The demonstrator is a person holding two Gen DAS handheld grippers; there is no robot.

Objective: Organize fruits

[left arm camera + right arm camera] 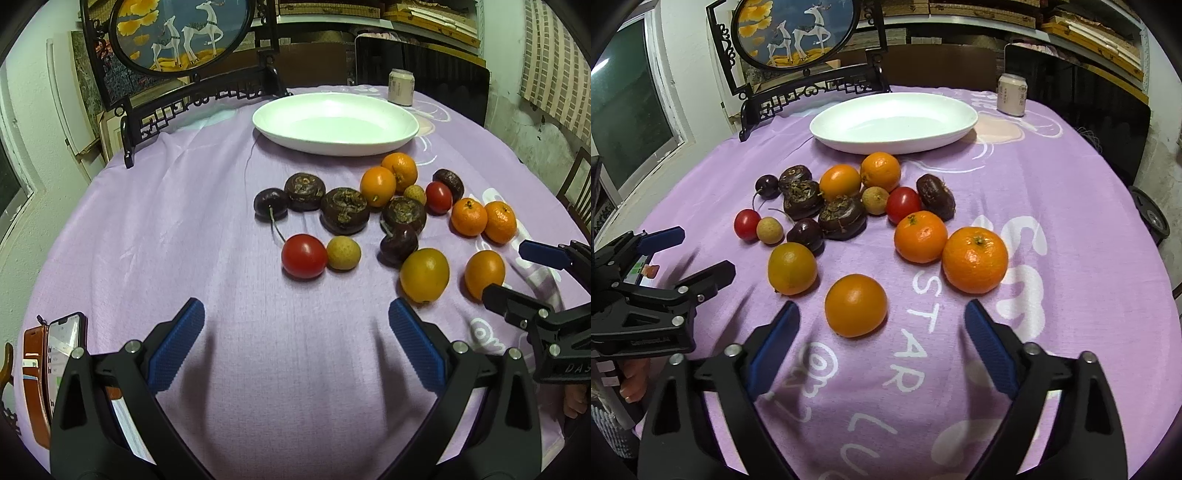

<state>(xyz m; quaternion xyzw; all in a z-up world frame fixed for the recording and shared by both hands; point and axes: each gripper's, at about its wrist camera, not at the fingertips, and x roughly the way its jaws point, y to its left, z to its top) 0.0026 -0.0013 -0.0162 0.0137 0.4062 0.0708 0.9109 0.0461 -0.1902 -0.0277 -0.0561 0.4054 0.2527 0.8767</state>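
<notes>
Fruit is all loose on the purple tablecloth (1071,192), bunched up just in front of the white plate (964,123), which has nothing on it yet. So by my read the sorting hasn't really started.

Both tongs are spread apart and holding nothing. The right gripper (882,325) has the nearest orange (856,305) sitting just ahead of its tips, not touched. The left gripper (295,328) hovers over bare cloth, short of the red tomato (304,256).

What could go wrong: these are round things on soft wrinkly cloth, so an off-centre squeeze probably pops the orange out sideways into the yellowish one (792,268) beside it. The dark cherries (399,243) have stems tangled in with their neighbours, so dragging one may pull others along.

Hard to tell: the wrinkly brown lumps (843,218), maybe water chestnuts, not sure. A phone (64,354) at the table's left edge is half hidden behind the gripper frame.
</notes>
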